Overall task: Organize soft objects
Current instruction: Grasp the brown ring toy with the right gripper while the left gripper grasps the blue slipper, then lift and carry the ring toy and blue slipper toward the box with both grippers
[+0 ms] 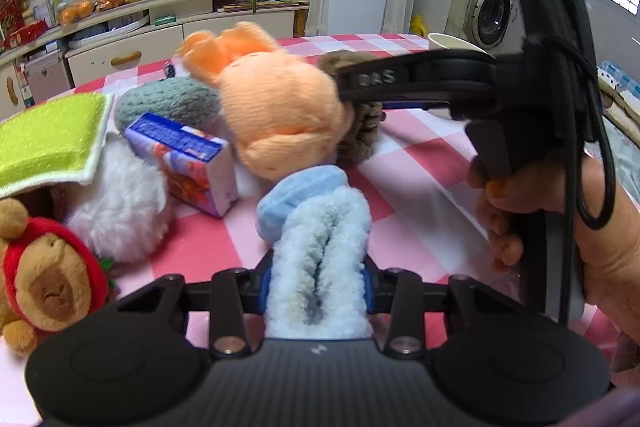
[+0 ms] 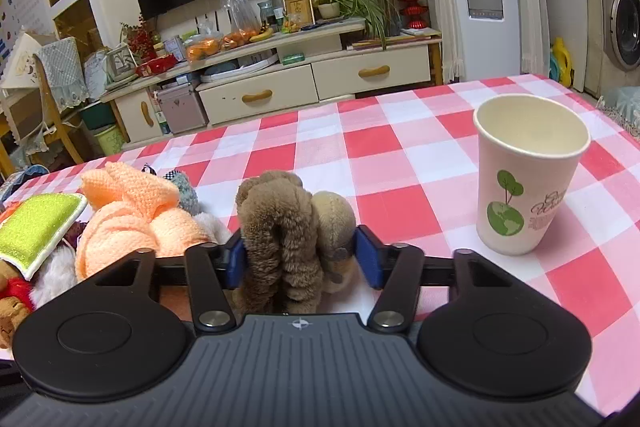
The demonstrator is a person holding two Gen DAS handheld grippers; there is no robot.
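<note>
the left gripper (image 1: 318,281) is narrowed down onto a fluffy pale blue sock (image 1: 316,247), its blue pads pressing the sock's sides so the pile bulges up between them. the sock lies on the table (image 1: 420,163), which has a pink and white checked cloth, its smooth blue cuff pointing away toward the far side.

the right gripper (image 2: 298,257) is partly closed around a furry brown sock (image 2: 280,239), with a tan plush piece bunched against the sock's right side; both blue pads press into this bundle. in the left wrist view the same gripper reaches in from the right, held by a hand (image 1: 560,211), and its finger lies across the brown sock just right of an orange knitted toy (image 1: 276,119).

left of the orange toy lies the rest of the pile: a grey-green knitted piece (image 1: 168,103), a blue and purple tissue pack (image 1: 192,163), a white fluffy item (image 1: 120,215), a green sponge cloth (image 1: 48,143) lying on top, and a small bear in a red hood (image 1: 44,279) at the near left.

a paper cup (image 2: 524,179) with a green tree print stands upright on the table, well to the right of the right gripper and apart from it.
</note>
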